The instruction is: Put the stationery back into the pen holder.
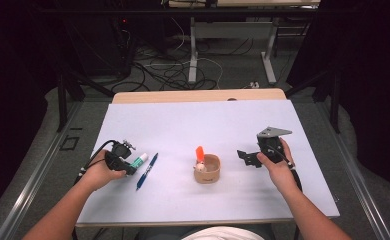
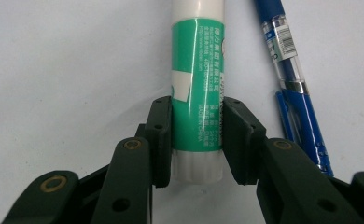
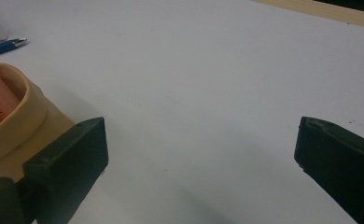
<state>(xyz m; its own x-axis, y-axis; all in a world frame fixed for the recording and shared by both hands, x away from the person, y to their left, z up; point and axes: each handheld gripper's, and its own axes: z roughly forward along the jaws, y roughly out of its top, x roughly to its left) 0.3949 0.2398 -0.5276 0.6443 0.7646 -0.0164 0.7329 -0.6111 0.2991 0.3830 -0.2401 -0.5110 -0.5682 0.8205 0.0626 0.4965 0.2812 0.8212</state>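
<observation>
A green and white glue stick [image 2: 198, 93] lies on the white table cover, and my left gripper [image 2: 198, 105] is shut on its lower end, one pad pressed against each side. In the high view this left gripper [image 1: 132, 166] sits at the left of the table with the glue stick [image 1: 141, 159] pointing away from it. A blue pen [image 2: 292, 79] lies just to the right of the stick, also seen as the pen [image 1: 147, 171]. A tan cup [image 1: 207, 169] holds an orange highlighter [image 1: 200, 153]. My right gripper [image 3: 201, 140] stands open, with nothing between its jaws and the cup [image 3: 17, 121] beside its left jaw.
The white cover [image 1: 198, 125] spans the table, with a wooden edge [image 1: 198, 96] at the far side. Beyond it are table legs and cables on the floor. The person's forearms come in from the bottom.
</observation>
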